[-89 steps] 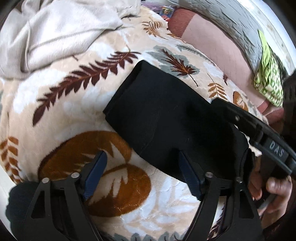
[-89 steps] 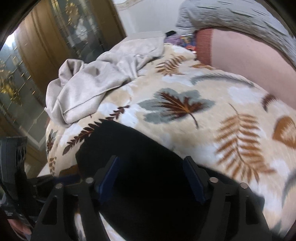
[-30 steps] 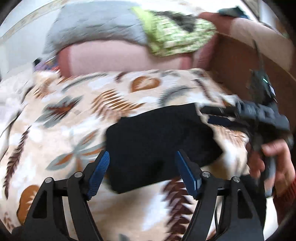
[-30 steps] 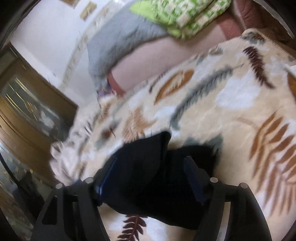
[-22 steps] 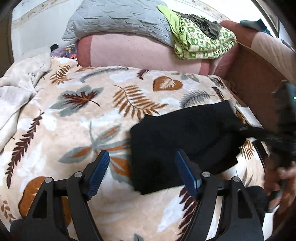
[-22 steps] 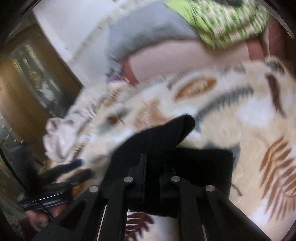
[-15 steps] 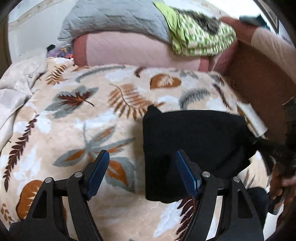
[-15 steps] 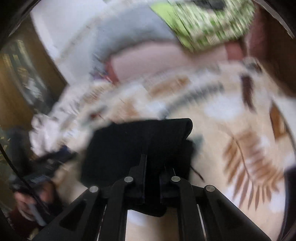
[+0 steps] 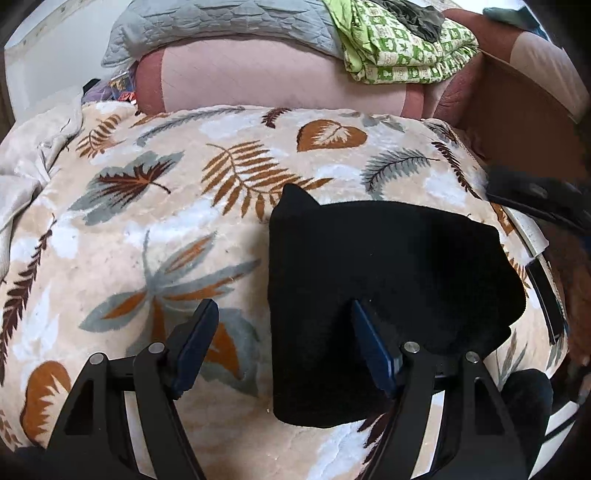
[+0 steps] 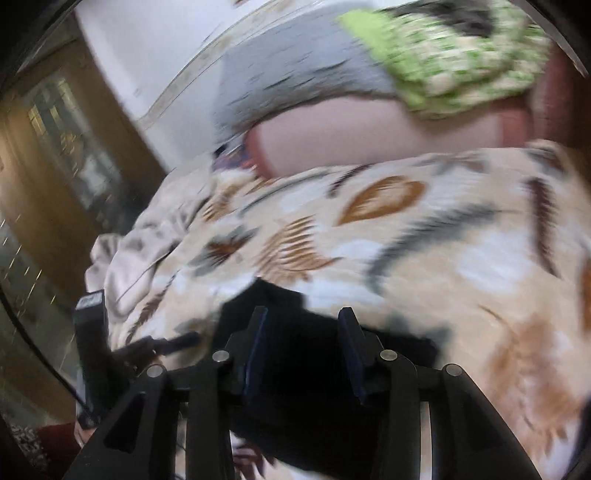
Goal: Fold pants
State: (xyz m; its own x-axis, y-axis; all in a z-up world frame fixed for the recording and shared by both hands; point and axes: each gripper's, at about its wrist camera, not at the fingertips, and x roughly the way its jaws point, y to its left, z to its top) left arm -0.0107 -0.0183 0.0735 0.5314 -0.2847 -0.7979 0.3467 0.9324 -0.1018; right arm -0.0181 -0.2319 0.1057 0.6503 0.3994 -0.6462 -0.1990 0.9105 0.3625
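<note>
The black pants (image 9: 384, 266) lie folded into a compact rectangle on the leaf-patterned blanket (image 9: 177, 206), with one corner sticking up at the far left. My left gripper (image 9: 282, 325) is open and empty just above their near left edge. In the blurred right wrist view the pants (image 10: 303, 354) lie under my right gripper (image 10: 301, 326), whose fingers stand apart with nothing between them. The right gripper also shows at the right edge of the left wrist view (image 9: 539, 199).
A beige garment (image 9: 26, 158) lies crumpled at the blanket's left. A pink sofa back (image 9: 266, 77) carries a grey quilt (image 9: 221, 18) and a green patterned cloth (image 9: 402, 37). A wooden cabinet (image 10: 55, 155) stands at the left.
My right gripper was shut on the pants and dragged them to the right, then opened and let go. The pants now lie still. My left gripper stayed open.
</note>
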